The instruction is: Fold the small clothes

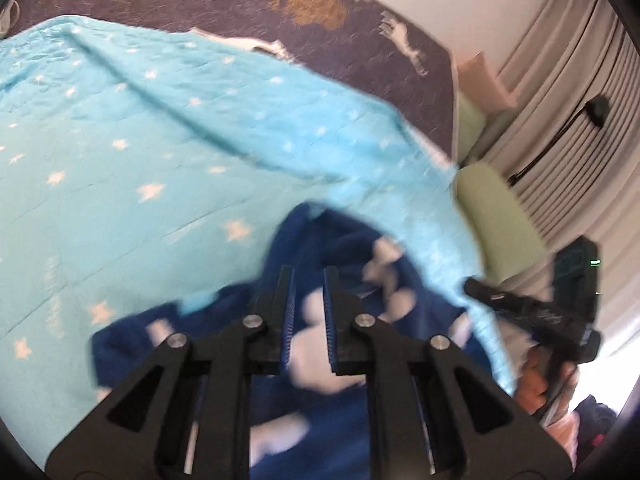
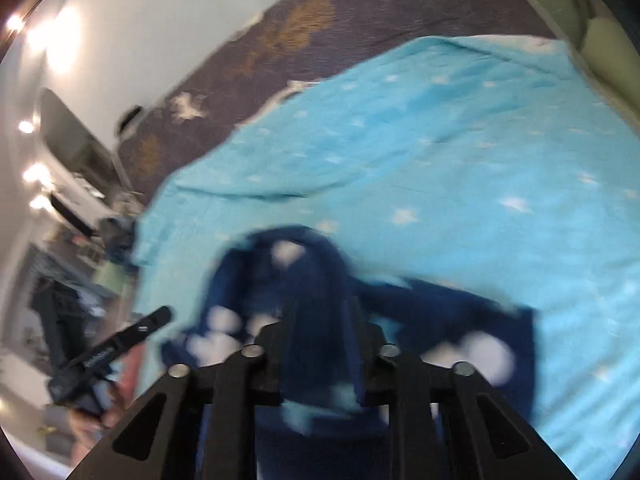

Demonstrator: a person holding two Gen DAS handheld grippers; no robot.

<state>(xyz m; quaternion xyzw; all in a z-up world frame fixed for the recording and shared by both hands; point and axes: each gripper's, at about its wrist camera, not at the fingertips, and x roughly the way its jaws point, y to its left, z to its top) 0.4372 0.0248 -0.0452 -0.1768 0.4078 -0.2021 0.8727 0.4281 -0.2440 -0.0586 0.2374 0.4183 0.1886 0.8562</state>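
A small dark blue garment with white blotches lies crumpled on a light blue star-print blanket. My left gripper hovers over it with its jaws slightly apart and nothing between them. In the right wrist view the same garment is bunched up, and cloth rises between the fingers of my right gripper, which is shut on it. The right gripper also shows at the right edge of the left wrist view, and the left gripper at the lower left of the right wrist view. Both views are motion-blurred.
The blanket covers a bed with a dark deer-and-tree spread behind. Pale green pillows and striped curtains stand to the right. A wall with lights and shelves is at left.
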